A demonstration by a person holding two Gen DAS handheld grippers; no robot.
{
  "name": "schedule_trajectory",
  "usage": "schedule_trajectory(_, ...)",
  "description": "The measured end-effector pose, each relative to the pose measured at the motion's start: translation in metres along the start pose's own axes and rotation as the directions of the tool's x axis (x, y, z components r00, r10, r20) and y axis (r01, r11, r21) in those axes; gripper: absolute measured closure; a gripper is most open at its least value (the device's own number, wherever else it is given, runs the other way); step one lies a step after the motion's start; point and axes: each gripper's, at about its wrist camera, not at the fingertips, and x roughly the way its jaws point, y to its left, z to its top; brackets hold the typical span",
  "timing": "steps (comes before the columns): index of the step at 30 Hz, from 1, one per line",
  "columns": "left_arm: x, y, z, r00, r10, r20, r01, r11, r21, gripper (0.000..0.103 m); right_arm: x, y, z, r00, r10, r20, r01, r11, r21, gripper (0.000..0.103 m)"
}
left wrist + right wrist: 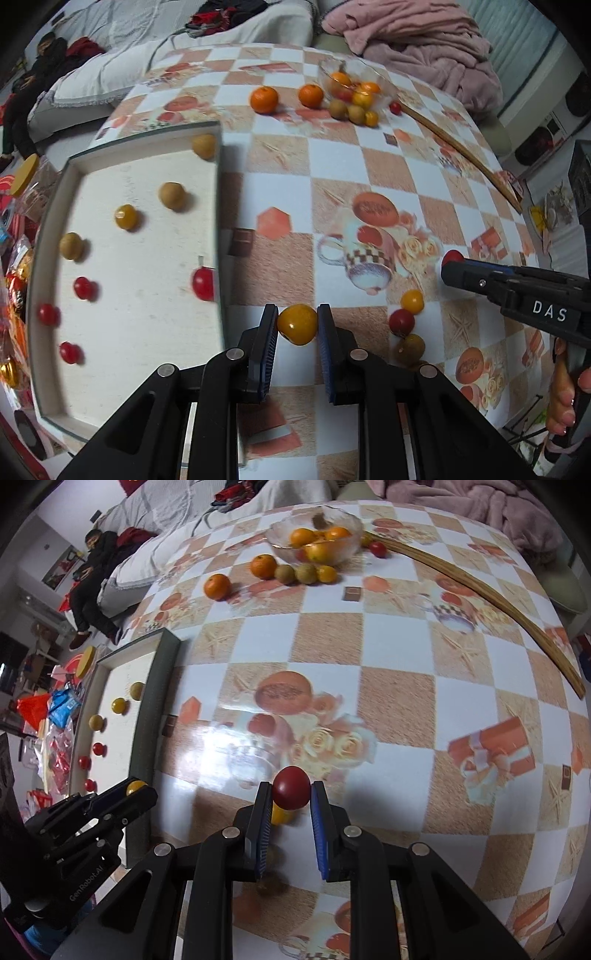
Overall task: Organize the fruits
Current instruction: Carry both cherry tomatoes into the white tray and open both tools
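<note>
1. Left gripper (pixel 297 325): jaws pinch a yellow tomato (pixel 297 324), one blue pad on each side of it, held over the checked tablecloth (pixel 280 155).
2. Right gripper (pixel 290 794): jaws pinch a red tomato (pixel 291 787) at the fingertips. A second yellow fruit (pixel 282 815) lies on the cloth just below and behind the held one.
3. Writing: "DAS" in white on the right gripper body, seen from the left wrist view; "GenRobot.AI" on the left gripper housing, seen from the right wrist view.
4. White tray (pixel 55 206): to the left of the left gripper, holding red, yellow and tan-brown small fruits spread well apart.
5. To the right of the left gripper, close by: a loose cluster on the cloth of a yellow cherry tomato (pixel 412 300), a red cherry tomato (pixel 401 322) and a brownish fruit (pixel 410 349), touching or nearly so.
6. Far ahead of both grippers: glass bowl (pixel 280 530) with oranges inside; two oranges (pixel 217 586), two tan-brown fruits (pixel 284 573) and a small yellow one beside it on the cloth.
7. Curved wooden strip (pixel 498 602): ahead and right of the right gripper, a red tomato at its far end.
</note>
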Motion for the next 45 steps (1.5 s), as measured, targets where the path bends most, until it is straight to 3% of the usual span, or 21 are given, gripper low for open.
schedule_trajectory(6,-0.012,0.039,-0.002,0.998,0.061,0.018,-0.059,0.995,-0.08,0.08,0.009,0.04,0.012,0.999,0.038,-0.005,-0.038,0.996,-0.082,0.08)
schedule_trajectory(15,-0.015,0.094,-0.019,0.988,0.152,-0.019,-0.153,0.969,-0.194,0.08,0.025,0.104,0.025,0.995,0.094,-0.037,-0.099,0.974,-0.204,0.08)
schedule_trajectory(25,-0.008,0.128,-0.03,0.982,0.181,-0.05,-0.188,0.948,-0.258,0.08,0.046,0.146,0.034,0.99,0.115,-0.084,-0.133,0.955,-0.264,0.08)
schedule_trajectory(35,0.006,0.14,-0.025,0.979,0.195,-0.065,-0.205,0.943,-0.261,0.08,0.07,0.177,0.053,0.986,0.128,-0.107,-0.155,0.943,-0.295,0.08)
schedule_trajectory(45,0.01,0.135,-0.025,0.969,0.236,-0.071,-0.245,0.946,-0.213,0.08,0.103,0.194,0.057,0.985,0.09,-0.148,-0.135,0.935,-0.329,0.079)
